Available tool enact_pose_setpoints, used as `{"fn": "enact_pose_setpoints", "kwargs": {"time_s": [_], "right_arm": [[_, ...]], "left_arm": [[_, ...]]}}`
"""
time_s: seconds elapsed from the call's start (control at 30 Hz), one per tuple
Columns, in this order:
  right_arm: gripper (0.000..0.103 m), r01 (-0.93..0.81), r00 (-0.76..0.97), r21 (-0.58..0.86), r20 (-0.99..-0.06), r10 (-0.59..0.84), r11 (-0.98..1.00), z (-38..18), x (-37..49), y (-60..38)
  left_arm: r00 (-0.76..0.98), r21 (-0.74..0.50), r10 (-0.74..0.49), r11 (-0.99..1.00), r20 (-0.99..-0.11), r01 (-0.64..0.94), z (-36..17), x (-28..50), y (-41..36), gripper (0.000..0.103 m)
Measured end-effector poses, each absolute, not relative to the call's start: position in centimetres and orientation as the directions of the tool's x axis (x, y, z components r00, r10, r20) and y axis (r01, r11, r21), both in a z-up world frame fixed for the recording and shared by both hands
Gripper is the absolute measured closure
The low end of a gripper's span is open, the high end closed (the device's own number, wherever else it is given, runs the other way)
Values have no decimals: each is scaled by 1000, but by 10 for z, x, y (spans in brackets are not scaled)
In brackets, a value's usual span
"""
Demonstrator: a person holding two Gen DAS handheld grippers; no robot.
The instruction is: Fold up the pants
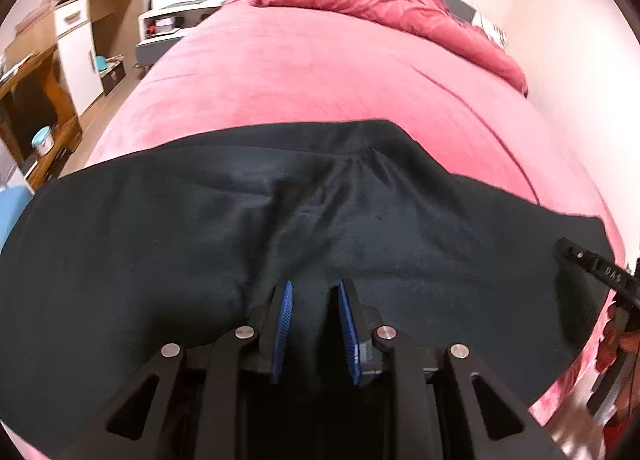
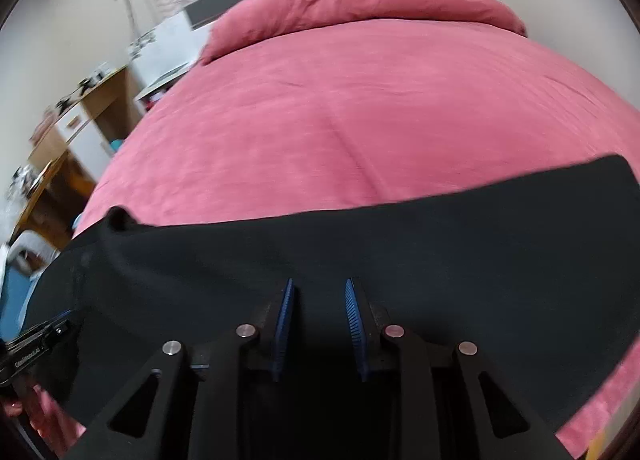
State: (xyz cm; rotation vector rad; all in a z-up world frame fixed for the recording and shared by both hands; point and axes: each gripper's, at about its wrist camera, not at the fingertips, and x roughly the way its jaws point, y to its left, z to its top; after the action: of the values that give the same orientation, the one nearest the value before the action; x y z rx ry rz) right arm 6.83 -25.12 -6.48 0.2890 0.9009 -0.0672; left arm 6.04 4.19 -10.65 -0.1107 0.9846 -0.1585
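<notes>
Black pants (image 1: pixel 360 219) lie spread across the near part of a pink bed (image 1: pixel 320 71); creases run up their middle. My left gripper (image 1: pixel 315 288) hangs low over them, its blue pads (image 1: pixel 285 320) apart, with dark cloth showing in the gap and nothing pinched. In the right wrist view the pants (image 2: pixel 400 252) form a smooth dark band. Over it my right gripper (image 2: pixel 319 286) is open, with nothing between its fingers. The right tool's black body (image 1: pixel 600 272) and the hand holding it show at the left wrist view's right edge.
A rumpled pink duvet (image 1: pixel 392 3) is heaped at the head of the bed. A wooden desk and white cabinet (image 1: pixel 76 43) stand on the left, with a white nightstand (image 1: pixel 168 23) behind. The left tool's body (image 2: pixel 36 344) shows at the right wrist view's left edge.
</notes>
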Motion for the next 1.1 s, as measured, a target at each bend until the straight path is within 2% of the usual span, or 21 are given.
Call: {"fn": "enact_pose_setpoints", "kwargs": {"time_s": [0.03, 0.13, 0.2, 0.37, 0.47, 0.53, 0.63, 0.7, 0.77, 0.83, 1.0, 1.1], "right_arm": [[75, 215, 614, 221, -788, 44, 951, -66, 65, -262], [74, 319, 688, 383, -723, 65, 867, -56, 31, -318], [67, 419, 703, 414, -711, -1, 808, -56, 7, -355], [65, 631, 681, 505, -724, -110, 589, -73, -50, -448], [64, 653, 713, 611, -696, -89, 447, -89, -69, -486], [64, 575, 788, 721, -615, -27, 388, -98, -70, -498], [64, 547, 815, 768, -580, -1, 334, -110, -62, -508], [69, 547, 814, 773, -581, 13, 322, -116, -53, -513], [85, 572, 792, 748, -610, 9, 335, -115, -45, -510], [93, 576, 786, 736, -618, 5, 355, -110, -43, -508], [95, 563, 799, 709, -598, -63, 424, -75, -63, -506], [95, 578, 791, 700, -607, -77, 418, -75, -76, -507]], "left_arm": [[545, -148, -168, 986, -822, 80, -107, 62, 39, 79], [544, -123, -145, 989, -826, 77, -105, 65, 29, 78], [552, -110, -142, 990, -821, 91, -104, 66, 27, 78], [563, -144, -155, 988, -812, 64, -111, 63, 39, 78], [563, -160, -169, 985, -809, 67, -114, 62, 43, 78], [563, -154, -166, 986, -810, 69, -114, 63, 43, 78], [566, -159, -163, 986, -808, 57, -114, 61, 43, 78], [571, -159, -161, 986, -805, 53, -115, 61, 43, 78], [578, -151, -156, 987, -801, 58, -116, 58, 42, 78], [580, -144, -154, 987, -800, 64, -116, 58, 40, 77], [571, -174, -185, 982, -800, 74, -116, 59, 45, 77], [570, -185, -198, 979, -797, 82, -115, 59, 47, 77]]}}
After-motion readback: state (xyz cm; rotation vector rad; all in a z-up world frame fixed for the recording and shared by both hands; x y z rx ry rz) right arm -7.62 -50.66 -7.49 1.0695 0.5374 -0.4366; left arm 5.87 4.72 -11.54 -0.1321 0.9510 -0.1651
